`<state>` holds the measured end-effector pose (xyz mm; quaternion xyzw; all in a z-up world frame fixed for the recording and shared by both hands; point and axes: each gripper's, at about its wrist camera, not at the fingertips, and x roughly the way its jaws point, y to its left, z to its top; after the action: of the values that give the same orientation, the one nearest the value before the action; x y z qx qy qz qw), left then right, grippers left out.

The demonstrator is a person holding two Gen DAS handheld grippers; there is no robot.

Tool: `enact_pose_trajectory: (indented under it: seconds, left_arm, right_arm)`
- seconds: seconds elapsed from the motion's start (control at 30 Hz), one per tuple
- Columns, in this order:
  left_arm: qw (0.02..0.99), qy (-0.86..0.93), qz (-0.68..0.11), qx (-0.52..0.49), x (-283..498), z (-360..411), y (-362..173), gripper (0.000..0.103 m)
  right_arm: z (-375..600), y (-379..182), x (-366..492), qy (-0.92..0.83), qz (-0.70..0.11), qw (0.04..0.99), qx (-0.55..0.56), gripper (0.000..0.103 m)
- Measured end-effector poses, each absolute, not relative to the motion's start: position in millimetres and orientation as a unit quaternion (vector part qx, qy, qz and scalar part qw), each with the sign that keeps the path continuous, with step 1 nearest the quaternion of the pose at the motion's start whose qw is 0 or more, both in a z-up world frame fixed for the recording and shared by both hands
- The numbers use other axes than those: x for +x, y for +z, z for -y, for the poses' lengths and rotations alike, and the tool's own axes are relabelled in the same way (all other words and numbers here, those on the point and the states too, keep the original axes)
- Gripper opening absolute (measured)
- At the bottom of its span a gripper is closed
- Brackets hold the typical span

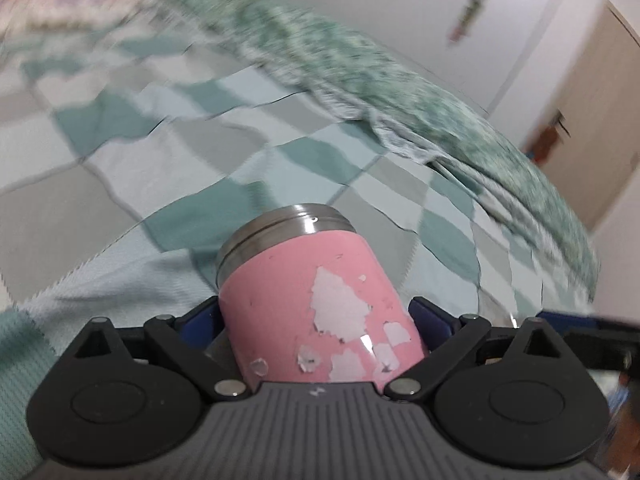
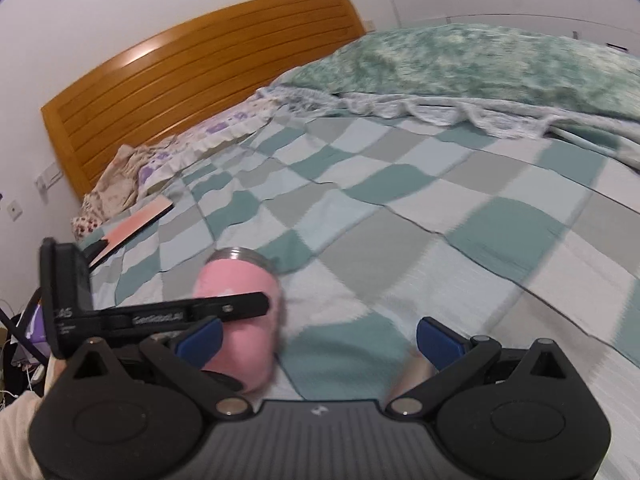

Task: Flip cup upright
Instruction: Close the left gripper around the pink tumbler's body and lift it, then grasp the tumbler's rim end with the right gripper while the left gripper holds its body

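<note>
A pink cup [image 1: 316, 304] with chipped paint and a steel rim sits between the blue pads of my left gripper [image 1: 316, 316], which is shut on its body. The cup is tilted, steel end pointing away from me, above the checked bedspread [image 1: 160, 128]. In the right wrist view the same cup [image 2: 236, 320] shows blurred at the lower left, with the left gripper's black body [image 2: 160, 314] across it. My right gripper [image 2: 320, 340] is open and empty, just right of the cup, over the bedspread [image 2: 400, 220].
A green patterned duvet [image 2: 480, 64] lies bunched along the far side of the bed. A wooden headboard [image 2: 200, 64] and floral pillows [image 2: 132, 176] are at the left. A flat pink-topped object [image 2: 136, 224] lies near the pillows. A door [image 1: 592, 120] stands at the right.
</note>
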<state>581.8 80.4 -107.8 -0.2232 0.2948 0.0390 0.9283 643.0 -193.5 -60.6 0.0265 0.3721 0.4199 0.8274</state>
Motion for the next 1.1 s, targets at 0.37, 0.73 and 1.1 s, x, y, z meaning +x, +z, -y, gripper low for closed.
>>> enact_pose_trajectory:
  seconds: [0.37,0.73,1.1]
  left_arm:
    - [0.955,-0.028,-0.243,-0.169,548.0,-46.8,-94.2,0.088]
    - [0.968,-0.099,-0.207,-0.097,537.6,-26.5,-94.6,0.087]
    - [0.955,-0.169,-0.223,-0.103,533.0,-68.7,-81.0,0.103]
  right_arm:
    - [155.0,-67.7,655.6,0.458,-0.423,0.777,0.090,0.103]
    - [130.3,-87.0,655.7,0.483,-0.463,0.729,0.145,0.083]
    - [137.1,-64.8,617.9,0.451,-0.393,0.795,0.105,0.083]
